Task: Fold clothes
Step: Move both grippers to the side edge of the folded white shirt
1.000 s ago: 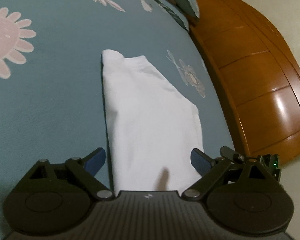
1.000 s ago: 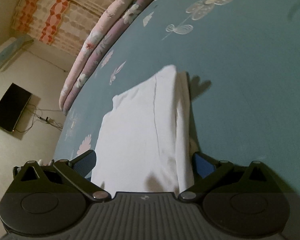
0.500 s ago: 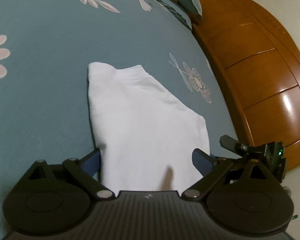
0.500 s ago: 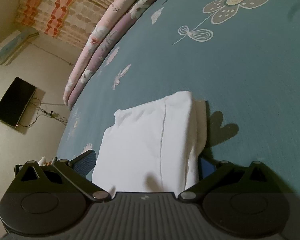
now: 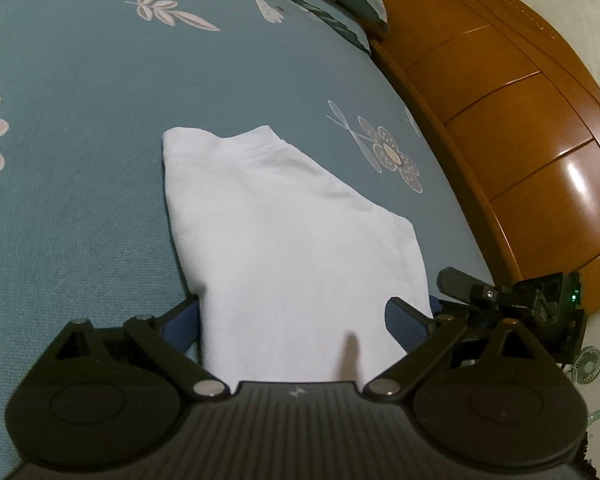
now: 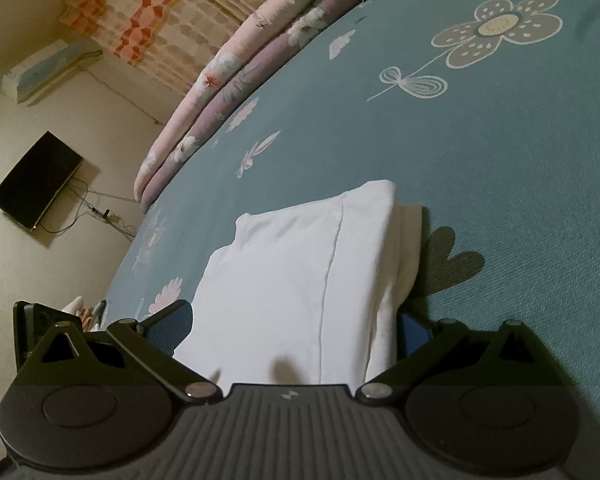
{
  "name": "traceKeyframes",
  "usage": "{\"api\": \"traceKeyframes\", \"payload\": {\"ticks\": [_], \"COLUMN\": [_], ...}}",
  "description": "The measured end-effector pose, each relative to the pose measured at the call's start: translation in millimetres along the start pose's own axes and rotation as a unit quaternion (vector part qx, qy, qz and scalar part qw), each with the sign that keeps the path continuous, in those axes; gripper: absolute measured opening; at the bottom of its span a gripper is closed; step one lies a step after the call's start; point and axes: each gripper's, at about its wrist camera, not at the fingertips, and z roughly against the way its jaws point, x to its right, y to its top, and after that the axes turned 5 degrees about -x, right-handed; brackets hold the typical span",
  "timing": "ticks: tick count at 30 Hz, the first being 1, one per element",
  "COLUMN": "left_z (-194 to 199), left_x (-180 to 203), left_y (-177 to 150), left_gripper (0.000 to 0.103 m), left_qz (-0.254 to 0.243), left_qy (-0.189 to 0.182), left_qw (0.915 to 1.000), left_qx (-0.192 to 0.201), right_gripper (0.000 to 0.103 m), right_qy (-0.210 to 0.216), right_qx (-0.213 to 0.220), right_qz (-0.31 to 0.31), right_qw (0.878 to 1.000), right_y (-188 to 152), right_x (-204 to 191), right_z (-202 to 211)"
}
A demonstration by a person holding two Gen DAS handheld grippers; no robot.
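White garment straight ahead between both sets of spread, empty jaws, long axis running away from left gripper; right gripper equally close at its end.

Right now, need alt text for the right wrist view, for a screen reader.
A folded white garment lies on a teal flower-print bedsheet, its near end between the open fingers of the right gripper. Beyond it, a rolled pink and purple floral quilt lines the bed's far edge, with a patterned curtain and a dark wall screen behind.
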Motion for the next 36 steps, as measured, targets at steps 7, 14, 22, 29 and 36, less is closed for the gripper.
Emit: {"api": "traceKeyframes", "payload": {"ticks": [7,14,22,29,36], "left_z": [-2,-3,-5,6,24], "left_x": [1,4,18,8,-24], "left_y": [0,-1,-7,-14,-29], "left_gripper": [0.095,0.095,0.095,0.095,0.095], "left_qz": [-0.006,-0.015,-0.049,-0.022,0.027], "left_qy": [0.0,0.006,0.044,0.016,-0.07], "left_qw": [1.0,0.9999,0.9978,0.9996,0.9971], "left_qx": [0.0,-0.001,0.0,0.0,0.009], "right_gripper": [0.103,0.103,0.103,0.103,0.103], "right_qy": [0.0,-0.003,-0.01,-0.012,0.01], "right_qx": [0.002,0.005,0.014,0.004,-0.029], "right_qz": [0.0,0.006,0.017,-0.001,-0.021], "right_qw": [1.0,1.0,1.0,1.0,0.999], "right_y": [0,-2,-8,-16,-39], "right_x": [0,-1,-4,-8,-13], "right_z": [-1,-1,-2,3,16]}}
